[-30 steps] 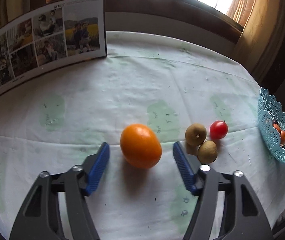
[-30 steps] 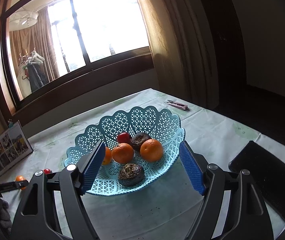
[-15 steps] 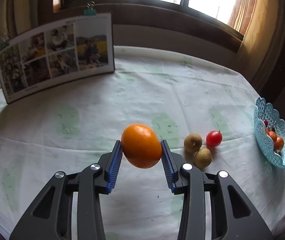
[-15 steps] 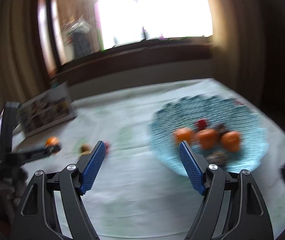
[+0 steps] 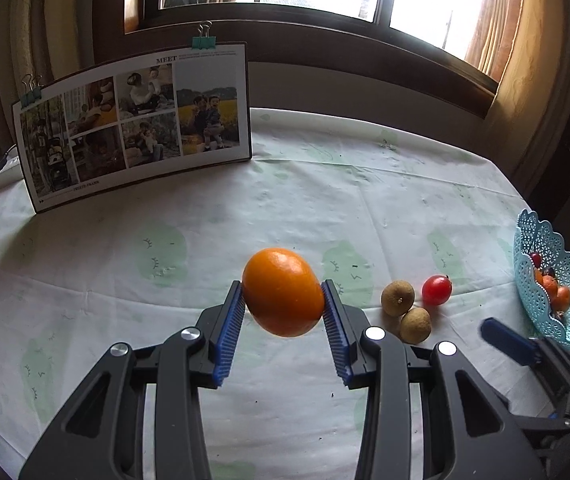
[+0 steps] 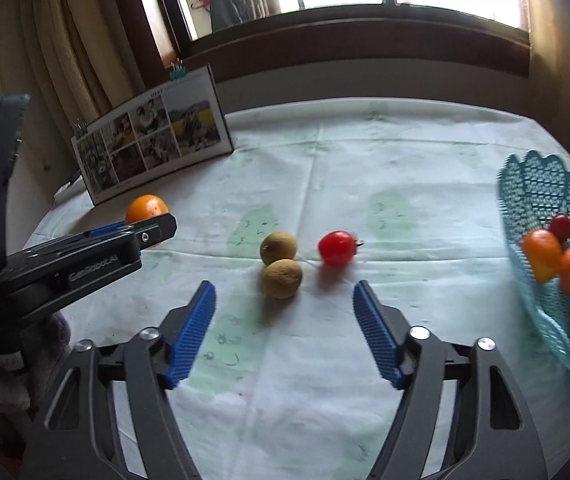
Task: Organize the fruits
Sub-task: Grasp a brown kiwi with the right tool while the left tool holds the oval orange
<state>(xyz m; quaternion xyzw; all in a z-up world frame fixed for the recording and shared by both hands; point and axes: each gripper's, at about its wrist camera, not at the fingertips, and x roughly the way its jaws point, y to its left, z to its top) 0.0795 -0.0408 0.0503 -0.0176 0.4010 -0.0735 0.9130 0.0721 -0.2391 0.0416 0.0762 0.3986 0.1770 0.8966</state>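
My left gripper is shut on a large orange, held a little above the tablecloth; the orange also shows at the left in the right wrist view, partly behind the left gripper's finger. Two brown longans and a red cherry tomato lie together on the cloth. My right gripper hovers just short of them, its jaws closing with nothing between the pads. One blue finger of the right gripper shows at the right in the left wrist view. The blue lace basket stands to the right.
The basket holds several oranges, a red fruit and dark fruits. A clipped photo board leans at the back left of the table. A window sill and curtains run behind. A hand in a grey glove holds the left gripper.
The left gripper closed on the orange and lifted it off the cloth. The right gripper swung left from the basket to the longans and tomato, its jaws narrowing slightly.
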